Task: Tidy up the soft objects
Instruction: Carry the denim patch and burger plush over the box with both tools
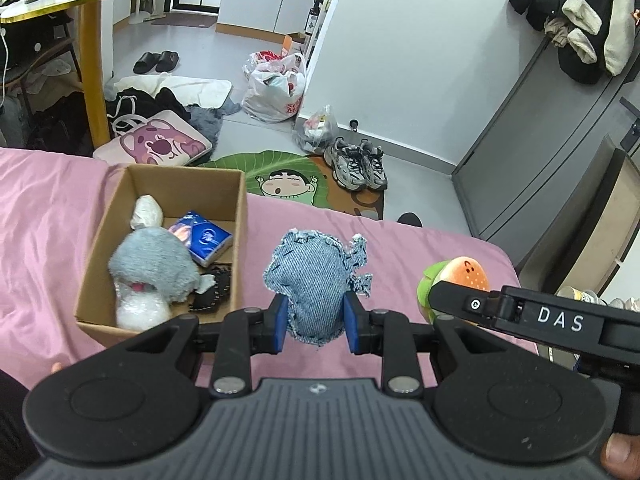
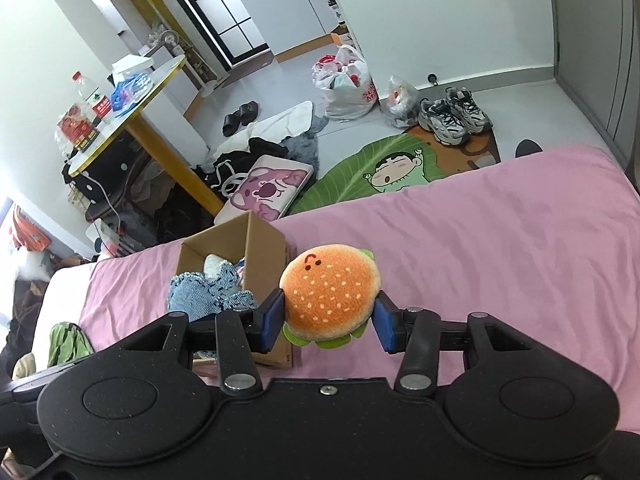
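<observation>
- The left gripper [image 1: 316,322] is clamping a denim stuffed toy [image 1: 314,276] between its blue pads [image 1: 281,322], holding it up above the pink bedsheet [image 1: 48,200], just to the right of the cardboard box [image 1: 160,178].
- The toy's frayed edges are sticking out past both pads, and its smaller frilled part is pointing off to the right.
- The right gripper [image 2: 330,320] is gripping a plush hamburger [image 2: 330,290] across its orange bun, with the green lettuce trim peeking out underneath; the right pad looks to be only just touching the bun's edge.
- In the left wrist view that same hamburger is showing at the right, partly hidden behind the other tool's black arm marked "DAS".
- The box is sitting open on the bed, and lying inside it are a grey plush toy [image 1: 156,266], a white wad [image 1: 146,212] at the back, a blue packet [image 1: 202,238] and something dark and stitched [image 1: 214,292] against the right wall; I cannot tell what that dark piece is.
- Something white and bubbly [image 1: 142,312] is showing under the grey plush at the near end of the box.
- Beyond the bed, a leaf-shaped cartoon rug [image 1: 280,176] is lying on the floor with a pair of grey sneakers [image 1: 356,164] on its far corner, and a pink bear cushion [image 1: 156,146] is lying beside the yellow table leg [image 1: 94,80].
- A thumb tip [image 1: 622,450] is showing at the lower right edge of the left wrist view.
</observation>
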Tool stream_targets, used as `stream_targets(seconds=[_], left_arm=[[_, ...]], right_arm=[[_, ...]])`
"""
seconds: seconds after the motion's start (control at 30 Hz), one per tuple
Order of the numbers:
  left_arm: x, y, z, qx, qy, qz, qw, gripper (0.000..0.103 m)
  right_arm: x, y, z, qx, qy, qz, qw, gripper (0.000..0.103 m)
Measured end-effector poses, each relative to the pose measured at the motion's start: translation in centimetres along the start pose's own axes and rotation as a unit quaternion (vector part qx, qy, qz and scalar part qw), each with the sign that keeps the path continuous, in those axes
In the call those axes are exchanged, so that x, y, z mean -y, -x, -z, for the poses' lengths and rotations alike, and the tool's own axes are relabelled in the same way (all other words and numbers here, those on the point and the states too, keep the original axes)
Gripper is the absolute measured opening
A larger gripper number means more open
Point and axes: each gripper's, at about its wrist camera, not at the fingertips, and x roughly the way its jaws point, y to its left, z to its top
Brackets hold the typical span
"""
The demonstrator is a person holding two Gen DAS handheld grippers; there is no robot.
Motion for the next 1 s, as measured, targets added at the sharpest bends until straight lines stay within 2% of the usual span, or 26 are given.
stream_targets(seconds=[0.4, 1.0], left_arm=[[-4.9, 2.2, -0.3, 0.005, 0.007, -0.014, 0.9999, 0.028], [-12.2, 3.9, -1.3, 0.02, 0.061, -0.032, 0.9974, 0.028]], right_arm=[[-4.7, -0.7, 1.2, -0.004, 0.019, -0.014, 1.0, 0.046], [-10.9, -4.0, 1.8, -0.032, 0.061, -0.025, 0.997, 0.046]])
